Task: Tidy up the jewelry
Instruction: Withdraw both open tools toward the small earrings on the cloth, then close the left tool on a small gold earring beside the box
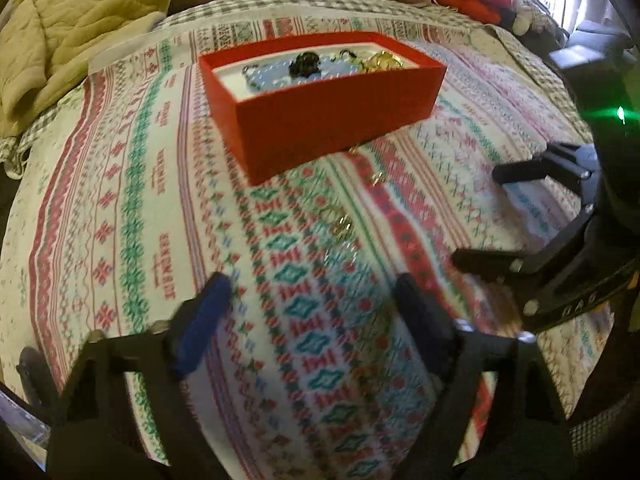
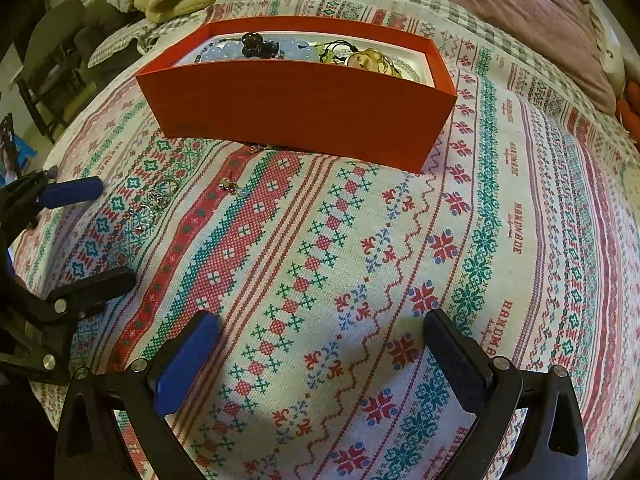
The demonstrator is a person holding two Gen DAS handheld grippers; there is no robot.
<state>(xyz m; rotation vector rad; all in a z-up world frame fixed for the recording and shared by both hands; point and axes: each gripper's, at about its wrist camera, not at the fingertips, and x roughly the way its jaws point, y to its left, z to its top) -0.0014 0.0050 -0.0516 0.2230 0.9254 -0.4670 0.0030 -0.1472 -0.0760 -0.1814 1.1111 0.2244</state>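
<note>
Rings [image 2: 160, 196] lie loose on the bedspread [image 2: 400, 280] short of the red box [image 2: 304, 120]; both your grippers, left gripper [image 1: 316, 320] and right gripper [image 2: 320, 360], gape empty, and thin bands may slip your pinch.

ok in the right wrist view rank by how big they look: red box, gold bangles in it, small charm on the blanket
1. red box
2. gold bangles
3. small charm, tiniest despite lying nearer the camera

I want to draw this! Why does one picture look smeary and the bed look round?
Left wrist view: smeared by motion blur, so the red box and blanket look soft. Right wrist view: sharp. Both views: the fisheye lens bulges the flat bed.
</note>
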